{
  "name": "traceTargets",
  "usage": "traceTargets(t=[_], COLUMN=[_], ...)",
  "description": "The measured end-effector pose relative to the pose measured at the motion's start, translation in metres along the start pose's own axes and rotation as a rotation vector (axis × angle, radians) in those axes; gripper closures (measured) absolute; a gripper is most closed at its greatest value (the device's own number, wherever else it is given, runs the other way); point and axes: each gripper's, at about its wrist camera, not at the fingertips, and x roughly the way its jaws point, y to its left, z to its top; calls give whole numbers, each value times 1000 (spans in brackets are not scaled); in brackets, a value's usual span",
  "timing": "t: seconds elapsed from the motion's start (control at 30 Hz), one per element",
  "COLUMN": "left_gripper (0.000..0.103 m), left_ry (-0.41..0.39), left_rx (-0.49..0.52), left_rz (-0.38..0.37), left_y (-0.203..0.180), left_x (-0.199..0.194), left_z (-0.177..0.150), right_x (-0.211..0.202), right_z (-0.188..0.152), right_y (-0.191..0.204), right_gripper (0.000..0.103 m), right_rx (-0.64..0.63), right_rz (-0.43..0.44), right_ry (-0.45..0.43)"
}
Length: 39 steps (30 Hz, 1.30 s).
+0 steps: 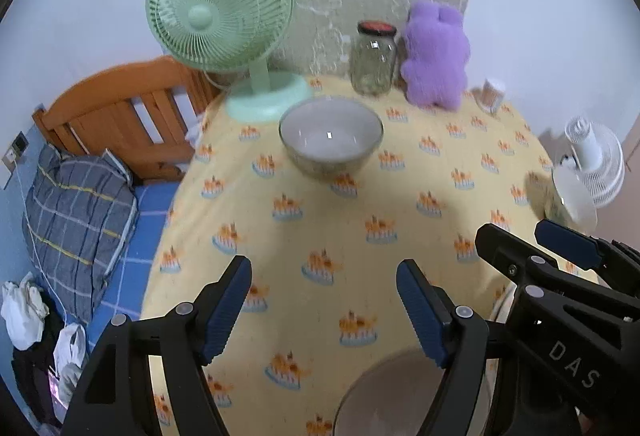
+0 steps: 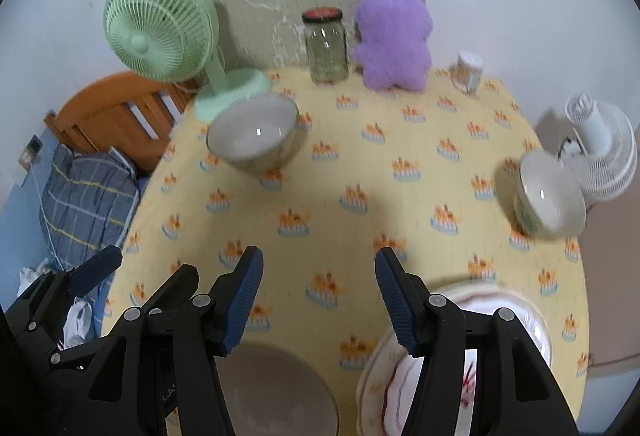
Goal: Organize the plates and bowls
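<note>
Counter w/ yellow cake-print cloth [image 2: 360, 171]: big clear glass bowl [image 2: 253, 137] far left by the green fan [image 2: 160, 31], small white ceramic bowl [image 2: 550, 191] at right edge. White red-patterned plate [image 2: 520, 316] and brownish round dish [image 2: 280, 392] sit at near edge. Left tongs [image 1: 324, 312] and right tongs [image 2: 319, 300] both gape wide, holding nothing.

The middle of the bench [image 2: 360, 171] lies open, a broad patch of yellow cloth between the glass bowl [image 2: 253, 137] at the left and the small bowl [image 2: 548, 195] near the right edge. Along the back stand the green fan [image 2: 160, 27], jar [image 2: 325, 45] and purple plush [image 2: 392, 35], closing that side off.
</note>
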Motion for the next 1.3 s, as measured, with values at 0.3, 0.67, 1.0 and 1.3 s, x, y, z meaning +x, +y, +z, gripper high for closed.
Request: traceTargets(t=[0.3,0.67,1.0,1.3], left_gripper=[26,27,38,65], left_ry=[-20,-16,1,40], left_rx=[-100,-240,-259,-275], left_rz=[73,169,211,224], left_y=[-1,14,20,27], left_x=[42,104,150,180], left_z=[42,73,100,102], right_x=[40,124,174,208], right_z=[61,110,144,147], right_y=[-4,0,10,21], right_gripper=[37,36,37,65], right_rx=[-92,-130,-138,-153], right_rz=[31,135,125,147], right_ry=[-18,5,1,41])
